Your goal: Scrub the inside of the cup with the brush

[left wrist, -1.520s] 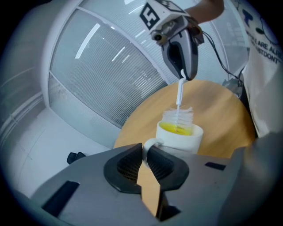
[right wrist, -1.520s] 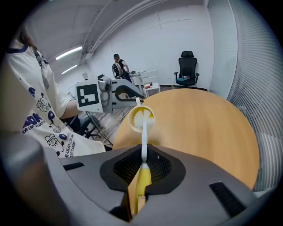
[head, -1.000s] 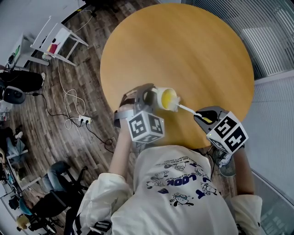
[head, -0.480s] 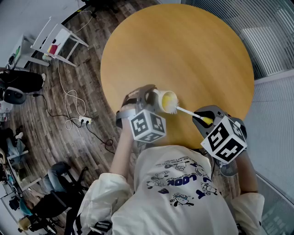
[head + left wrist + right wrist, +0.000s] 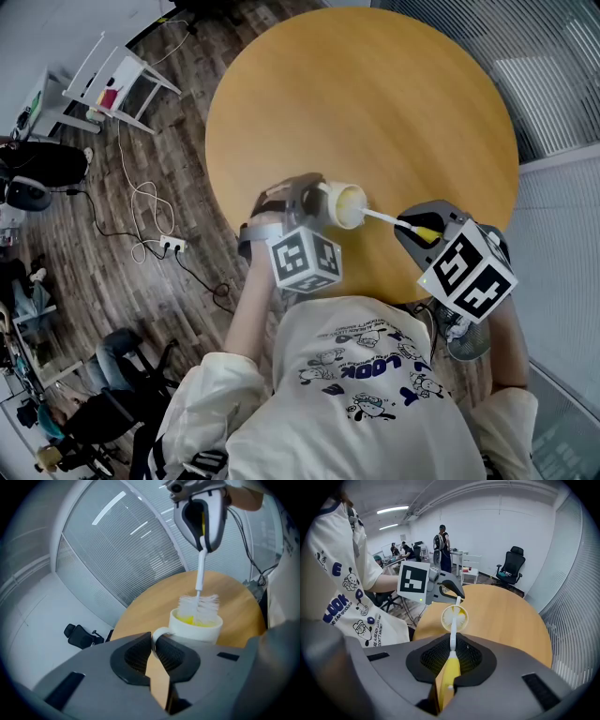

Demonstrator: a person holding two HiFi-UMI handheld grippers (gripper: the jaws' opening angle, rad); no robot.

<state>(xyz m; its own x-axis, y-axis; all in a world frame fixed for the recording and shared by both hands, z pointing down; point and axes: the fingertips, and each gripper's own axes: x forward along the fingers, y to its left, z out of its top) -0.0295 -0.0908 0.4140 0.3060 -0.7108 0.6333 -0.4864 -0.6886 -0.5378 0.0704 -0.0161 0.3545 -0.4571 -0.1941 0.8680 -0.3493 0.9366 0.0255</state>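
Over table (image 5: 394, 112), left gripper (image 5: 151, 652) clamps cup (image 5: 194, 629) (tilted), right gripper (image 5: 450, 662) angles brush (image 5: 201, 605)

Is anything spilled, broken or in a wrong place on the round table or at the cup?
Nothing stands out. The left tool is shut on the handle of the white cup with a yellow inside, the right tool grips the yellow-handled white brush, and the round wooden table shows no spill.

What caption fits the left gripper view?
Left gripper pinches the white cup by its handle; right gripper holds the brush, bristles partly inside, over a wooden table.
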